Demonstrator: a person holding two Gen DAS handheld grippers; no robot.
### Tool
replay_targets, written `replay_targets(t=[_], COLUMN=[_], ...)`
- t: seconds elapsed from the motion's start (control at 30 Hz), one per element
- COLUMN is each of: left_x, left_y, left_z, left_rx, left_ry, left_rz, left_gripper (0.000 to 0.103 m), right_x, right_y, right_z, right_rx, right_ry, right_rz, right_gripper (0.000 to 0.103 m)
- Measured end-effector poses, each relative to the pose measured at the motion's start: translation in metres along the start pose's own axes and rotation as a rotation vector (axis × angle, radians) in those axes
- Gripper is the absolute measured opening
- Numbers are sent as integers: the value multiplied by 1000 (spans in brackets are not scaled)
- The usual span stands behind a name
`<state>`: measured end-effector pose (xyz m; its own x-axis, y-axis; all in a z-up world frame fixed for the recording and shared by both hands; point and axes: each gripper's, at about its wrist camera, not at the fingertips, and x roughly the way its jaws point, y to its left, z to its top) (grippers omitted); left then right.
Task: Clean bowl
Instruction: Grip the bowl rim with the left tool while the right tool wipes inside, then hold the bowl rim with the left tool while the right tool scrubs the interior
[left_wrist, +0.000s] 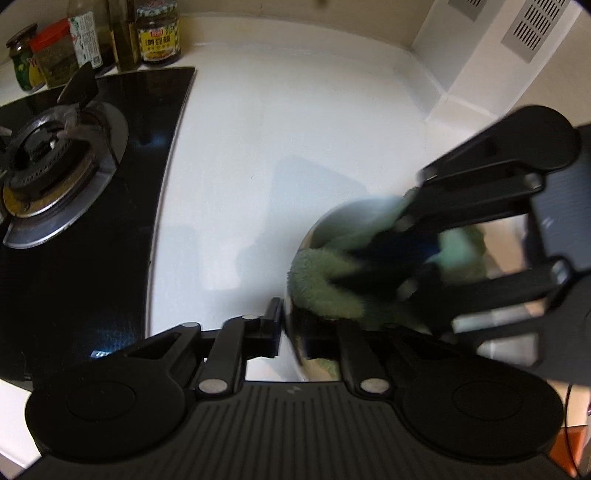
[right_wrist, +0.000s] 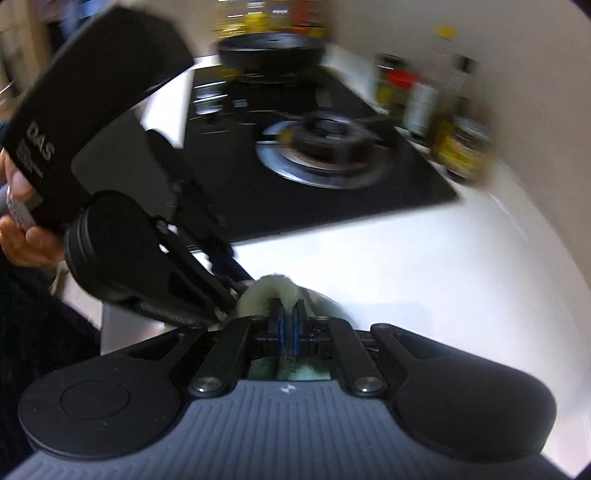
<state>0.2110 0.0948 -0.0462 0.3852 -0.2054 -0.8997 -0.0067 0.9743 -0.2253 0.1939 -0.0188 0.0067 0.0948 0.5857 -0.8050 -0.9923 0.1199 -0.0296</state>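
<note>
A steel bowl (left_wrist: 343, 218) stands on the white counter, close in front of my left gripper (left_wrist: 288, 328). That gripper is shut on the bowl's near rim, one finger (left_wrist: 273, 321) outside the wall. A green fluffy cloth (left_wrist: 321, 284) lies inside the bowl. My right gripper (left_wrist: 369, 258) reaches in from the right and is shut on the cloth. In the right wrist view the right gripper (right_wrist: 288, 321) pinches the pale green cloth (right_wrist: 266, 291) over the bowl's rim (right_wrist: 332, 301), and the left gripper (right_wrist: 236, 295) comes in from the upper left, held by a hand (right_wrist: 22, 236).
A black glass gas hob (left_wrist: 110, 221) with a burner (left_wrist: 48, 155) lies left of the bowl. Jars and bottles (left_wrist: 159, 33) line the back wall. A dark pan (right_wrist: 269, 48) sits on the far burner. White counter (left_wrist: 295, 129) stretches behind the bowl to a wall corner.
</note>
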Motion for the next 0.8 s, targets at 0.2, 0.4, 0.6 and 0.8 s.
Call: replay_targets(t=[0.2,0.4,0.6,0.8], left_x=[-1,-4,-4,2], left_y=[0,-9,-14,-14], left_z=[-1,-3,0,6], left_rx=[42,96,108,102], left_ry=[-16,-37,-48,-55], left_rz=[45,94,112,103], left_gripper=[8,11,11,11], right_x=[31,38,25,17], right_y=[15,22,35,58], right_z=[7,8,-2,-8], right_rx=[-60,21,-33,-135], right_ry=[16,31,212,392], right_rz=[-139,-444,-591,-523], right_gripper=[2,2,2,3])
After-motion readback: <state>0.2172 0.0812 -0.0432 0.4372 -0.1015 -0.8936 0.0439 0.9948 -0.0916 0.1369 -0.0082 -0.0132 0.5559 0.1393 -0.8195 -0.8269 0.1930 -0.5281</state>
